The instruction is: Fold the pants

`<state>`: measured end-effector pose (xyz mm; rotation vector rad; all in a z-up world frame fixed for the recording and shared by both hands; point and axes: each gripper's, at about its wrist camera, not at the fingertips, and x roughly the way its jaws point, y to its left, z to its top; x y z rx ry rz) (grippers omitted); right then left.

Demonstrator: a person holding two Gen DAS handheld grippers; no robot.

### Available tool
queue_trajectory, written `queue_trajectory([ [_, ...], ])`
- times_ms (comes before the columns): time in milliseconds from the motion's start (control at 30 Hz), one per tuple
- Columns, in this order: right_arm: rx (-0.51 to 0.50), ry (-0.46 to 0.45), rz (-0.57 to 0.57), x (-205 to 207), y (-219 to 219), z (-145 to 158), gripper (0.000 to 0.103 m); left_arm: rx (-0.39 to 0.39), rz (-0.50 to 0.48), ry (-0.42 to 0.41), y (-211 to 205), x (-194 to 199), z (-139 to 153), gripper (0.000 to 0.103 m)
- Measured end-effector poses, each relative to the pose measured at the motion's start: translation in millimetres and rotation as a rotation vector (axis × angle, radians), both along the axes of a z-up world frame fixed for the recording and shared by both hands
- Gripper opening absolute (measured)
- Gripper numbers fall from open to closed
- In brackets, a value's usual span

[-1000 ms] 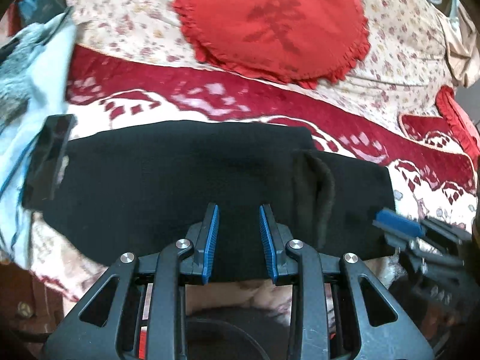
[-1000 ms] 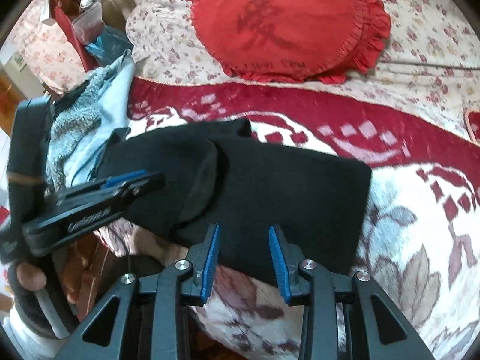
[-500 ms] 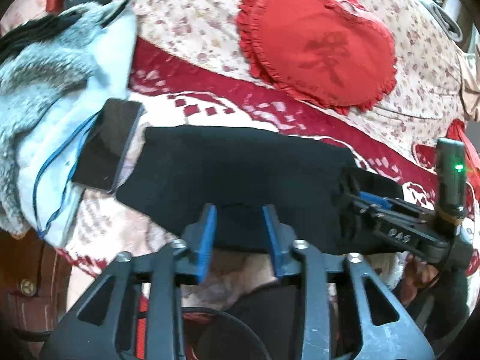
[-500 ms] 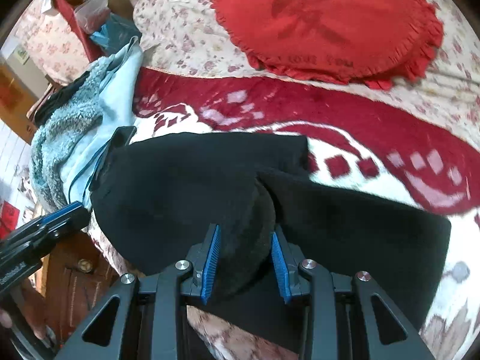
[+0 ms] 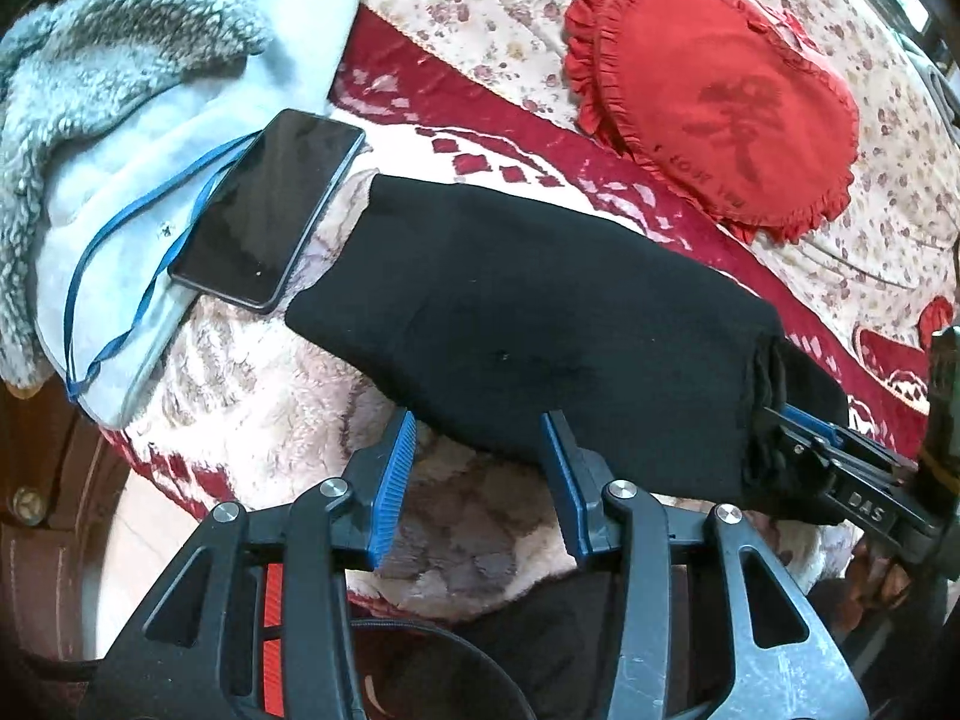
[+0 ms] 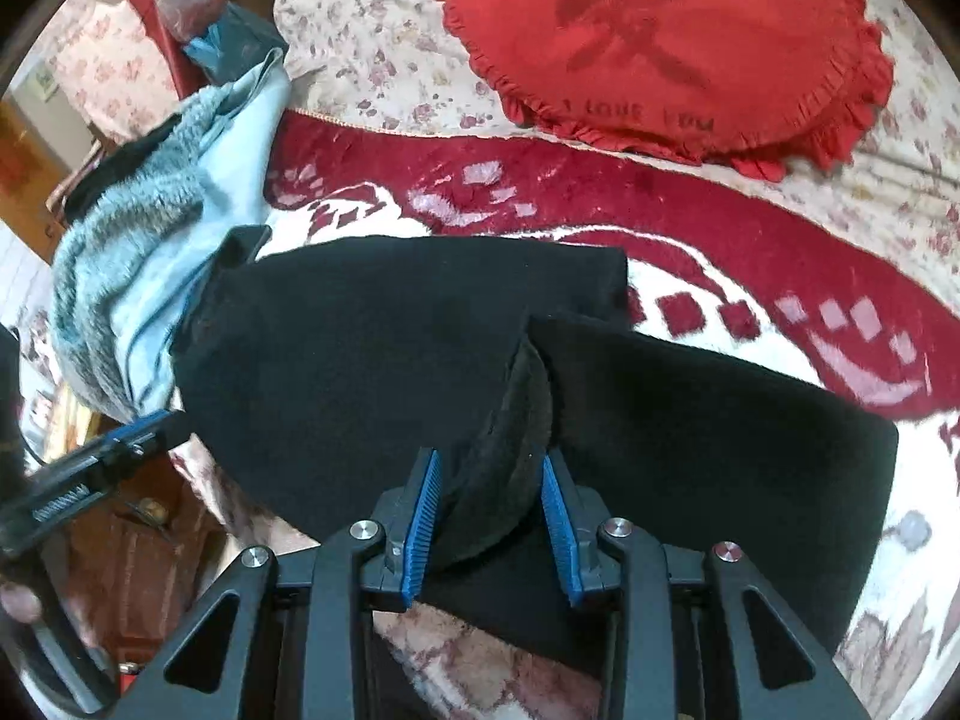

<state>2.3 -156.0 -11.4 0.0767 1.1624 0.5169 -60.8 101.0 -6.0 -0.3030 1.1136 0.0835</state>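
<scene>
Black pants lie folded into a long band on a red and cream blanket; they also show in the right wrist view. My left gripper is open and empty, its blue pads just short of the pants' near edge. My right gripper is open, its jaws on either side of the thick folded edge where one layer overlaps the other. The right gripper also shows in the left wrist view at the pants' right end. The left gripper shows at the left of the right wrist view.
A black phone lies on a pale blue fleece garment just left of the pants. A red heart cushion rests on a floral bedspread behind. A wooden bed edge is at lower left.
My left gripper has drawn back to the left and off the pants. My right gripper has slid left along the pants and now straddles the folded edge.
</scene>
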Motion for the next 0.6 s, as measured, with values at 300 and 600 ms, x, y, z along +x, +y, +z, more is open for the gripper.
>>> queue_trajectory([
  [300,0.080,-0.006,0.087,7,35,13,0.036,-0.040,0.046,0.015,14,1,-13,0.042],
  [600,0.105,-0.024,0.203,26,90,14,0.037,-0.091,0.107,0.012,25,3,-25,0.043],
])
